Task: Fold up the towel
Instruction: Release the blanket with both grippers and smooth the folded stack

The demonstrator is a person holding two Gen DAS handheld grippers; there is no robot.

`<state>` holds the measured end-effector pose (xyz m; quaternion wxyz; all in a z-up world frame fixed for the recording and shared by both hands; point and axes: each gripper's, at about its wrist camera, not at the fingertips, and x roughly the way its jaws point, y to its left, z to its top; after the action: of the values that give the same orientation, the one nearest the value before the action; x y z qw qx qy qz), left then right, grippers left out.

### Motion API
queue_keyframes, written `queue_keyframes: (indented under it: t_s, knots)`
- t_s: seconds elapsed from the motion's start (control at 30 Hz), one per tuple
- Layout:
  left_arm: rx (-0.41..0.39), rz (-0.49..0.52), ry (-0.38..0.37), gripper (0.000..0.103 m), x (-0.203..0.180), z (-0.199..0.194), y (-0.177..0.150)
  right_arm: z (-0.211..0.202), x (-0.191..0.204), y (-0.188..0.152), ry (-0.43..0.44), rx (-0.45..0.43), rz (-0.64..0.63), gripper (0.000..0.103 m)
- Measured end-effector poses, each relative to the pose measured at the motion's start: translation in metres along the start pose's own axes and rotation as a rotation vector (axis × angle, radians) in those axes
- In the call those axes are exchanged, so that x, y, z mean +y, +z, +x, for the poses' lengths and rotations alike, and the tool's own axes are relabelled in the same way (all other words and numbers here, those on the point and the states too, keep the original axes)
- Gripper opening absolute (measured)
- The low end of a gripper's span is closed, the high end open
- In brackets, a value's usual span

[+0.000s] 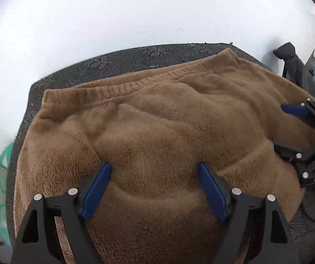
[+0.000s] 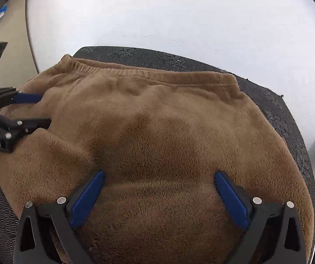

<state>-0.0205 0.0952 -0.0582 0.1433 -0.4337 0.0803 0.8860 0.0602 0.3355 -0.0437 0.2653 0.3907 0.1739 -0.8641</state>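
A brown fleecy towel (image 1: 157, 121) lies folded and a little rumpled on a dark mat, its hemmed edge along the far side; it also fills the right wrist view (image 2: 157, 110). My left gripper (image 1: 154, 166) is open, its blue fingertips wide apart just above or resting on the near part of the towel. Over the towel's right half, my right gripper (image 2: 159, 174) is open as well, with only flat cloth under the gap. Each gripper shows from the side in the other's view, the right one (image 1: 280, 125) and the left one (image 2: 45, 110). Neither pinches any cloth.
The dark patterned mat (image 1: 135, 55) sits on a white round table (image 1: 135, 11), with bare white top beyond the towel. A green round object (image 1: 1, 176) shows at the far left, below the table edge. Beige floor (image 2: 10, 44) lies past the table's left rim.
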Motion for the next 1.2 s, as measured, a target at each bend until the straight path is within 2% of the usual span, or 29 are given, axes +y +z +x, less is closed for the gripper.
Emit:
queue_keyframes:
  t_s: [0.13, 0.3, 0.47, 0.53, 0.67, 0.87, 1.03, 1.2]
  knots:
    - [0.002, -0.061, 0.006, 0.084, 0.002, -0.012, 0.001, 0.0, 0.001, 0.005, -0.001, -0.001, -0.001, 0.102]
    - [-0.036, -0.088, 0.031, 0.085, -0.019, -0.037, -0.009, 0.002, 0.002, 0.007, -0.013, 0.003, 0.018, 0.102]
    - [-0.063, -0.102, 0.037, 0.085, -0.03, -0.057, -0.023, -0.027, 0.015, 0.006, -0.011, -0.011, 0.119, 0.102]
    - [-0.053, -0.101, 0.037, 0.085, -0.036, -0.054, -0.027, -0.039, 0.025, 0.003, -0.008, -0.025, 0.109, 0.102]
    - [-0.01, -0.1, 0.062, 0.086, -0.04, -0.04, -0.037, -0.035, 0.04, -0.009, -0.024, 0.007, 0.085, 0.102]
    - [-0.018, -0.145, 0.026, 0.09, -0.034, -0.032, -0.043, -0.031, 0.043, -0.018, -0.042, -0.014, 0.102, 0.102]
    - [-0.052, -0.113, 0.079, 0.094, -0.042, -0.03, -0.046, -0.03, 0.044, -0.018, -0.053, -0.012, 0.096, 0.102]
    - [-0.051, -0.113, 0.086, 0.095, -0.042, -0.028, -0.045, -0.031, 0.044, -0.019, -0.053, -0.015, 0.098, 0.102]
